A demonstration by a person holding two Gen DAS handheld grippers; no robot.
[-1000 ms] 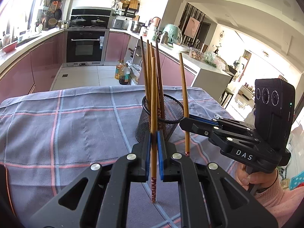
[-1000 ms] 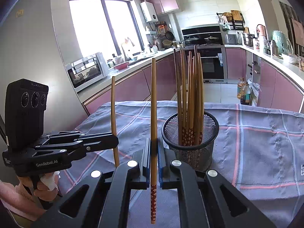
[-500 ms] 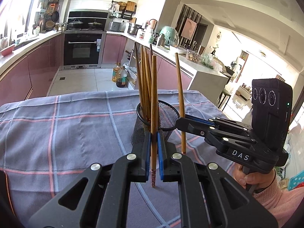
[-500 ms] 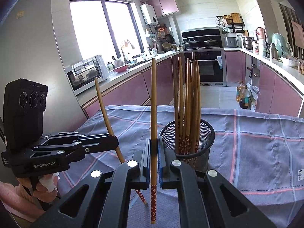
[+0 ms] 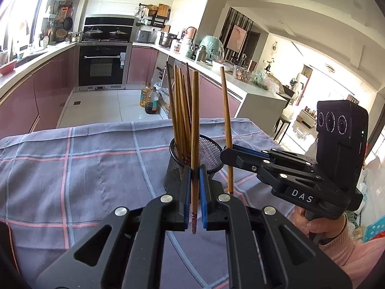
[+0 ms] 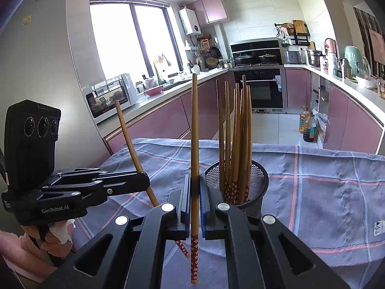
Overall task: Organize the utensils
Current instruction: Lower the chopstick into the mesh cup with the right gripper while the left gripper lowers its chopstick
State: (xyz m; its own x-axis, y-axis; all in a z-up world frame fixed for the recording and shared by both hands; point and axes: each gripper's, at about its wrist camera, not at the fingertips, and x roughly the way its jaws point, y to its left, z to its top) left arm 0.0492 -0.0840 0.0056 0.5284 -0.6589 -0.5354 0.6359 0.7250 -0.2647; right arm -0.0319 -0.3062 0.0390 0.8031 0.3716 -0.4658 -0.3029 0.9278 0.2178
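Observation:
A black mesh holder stands on the checked cloth with several wooden chopsticks upright in it. My left gripper is shut on one chopstick, held upright just in front of the holder; it also shows in the right wrist view, its chopstick tilted. My right gripper is shut on another upright chopstick, left of the holder; it shows in the left wrist view with its chopstick beside the holder's right rim.
The table under the grey-blue checked cloth ends at the far edge toward the kitchen floor. Pink cabinets, an oven and oil bottles lie beyond.
Both grippers have risen with their chopsticks. The left chopstick's tip has lifted off the cloth and now tilts in the right wrist view.

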